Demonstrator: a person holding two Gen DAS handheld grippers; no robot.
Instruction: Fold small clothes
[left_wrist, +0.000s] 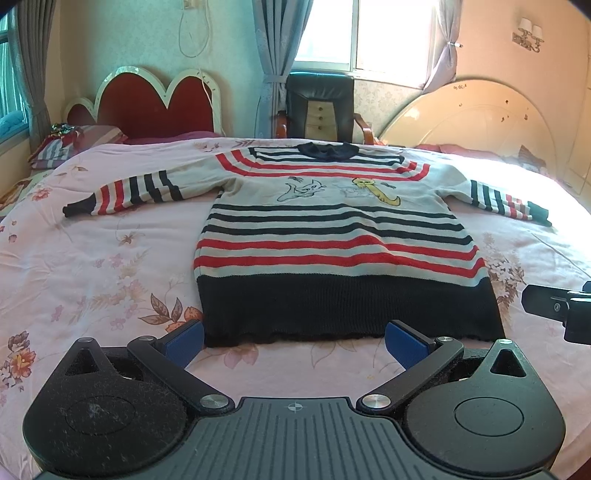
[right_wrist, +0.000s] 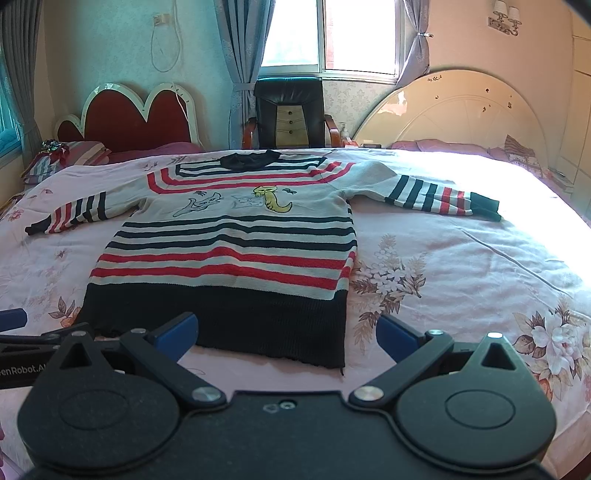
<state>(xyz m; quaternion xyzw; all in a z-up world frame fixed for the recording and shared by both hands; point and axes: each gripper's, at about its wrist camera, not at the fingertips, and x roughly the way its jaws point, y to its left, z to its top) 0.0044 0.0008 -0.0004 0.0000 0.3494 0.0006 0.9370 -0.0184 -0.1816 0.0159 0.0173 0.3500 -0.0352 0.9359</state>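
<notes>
A small striped sweater (left_wrist: 332, 229) lies flat and face up on the bed, both sleeves spread out, black hem nearest me, cartoon cats on the chest. It also shows in the right wrist view (right_wrist: 229, 243). My left gripper (left_wrist: 293, 341) is open and empty, just in front of the hem's middle. My right gripper (right_wrist: 286, 334) is open and empty, in front of the hem's right corner. Part of the right gripper (left_wrist: 557, 310) shows at the right edge of the left wrist view. Part of the left gripper (right_wrist: 22, 332) shows at the left edge of the right wrist view.
The bed has a pink floral cover (left_wrist: 92, 266). A red heart-shaped headboard (left_wrist: 147, 103) and striped pillows (left_wrist: 62, 147) lie far left. A black chair (left_wrist: 319, 107) stands behind the bed under the window. A cream round headboard (left_wrist: 469, 114) lies far right.
</notes>
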